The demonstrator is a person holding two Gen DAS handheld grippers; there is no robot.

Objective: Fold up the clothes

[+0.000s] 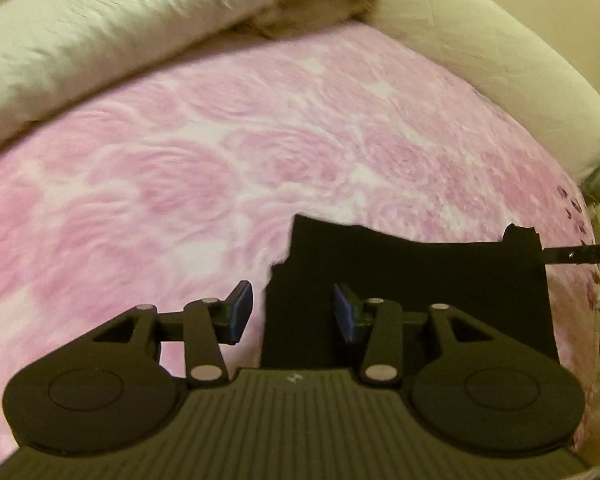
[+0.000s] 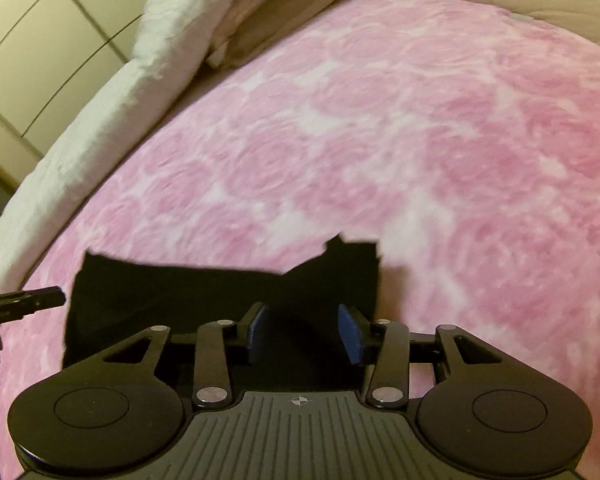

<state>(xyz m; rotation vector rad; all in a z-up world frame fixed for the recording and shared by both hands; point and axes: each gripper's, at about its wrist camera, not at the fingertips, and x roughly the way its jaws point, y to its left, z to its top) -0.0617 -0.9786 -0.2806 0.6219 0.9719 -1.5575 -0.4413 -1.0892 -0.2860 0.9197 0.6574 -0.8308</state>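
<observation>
Both the left gripper (image 1: 293, 312) and right gripper (image 2: 304, 334) are held apart, empty, above the black garment (image 1: 404, 280) at 6 o'clock on the pink blanket (image 1: 220, 152), seemingly for a corner pinch

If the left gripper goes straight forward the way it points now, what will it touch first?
Most likely the flat black cloth garment: its left edge already lies between the open blue-padded fingers of the left gripper. Beyond it lies the pink rose-patterned fleece blanket. Depth is unclear.
</observation>
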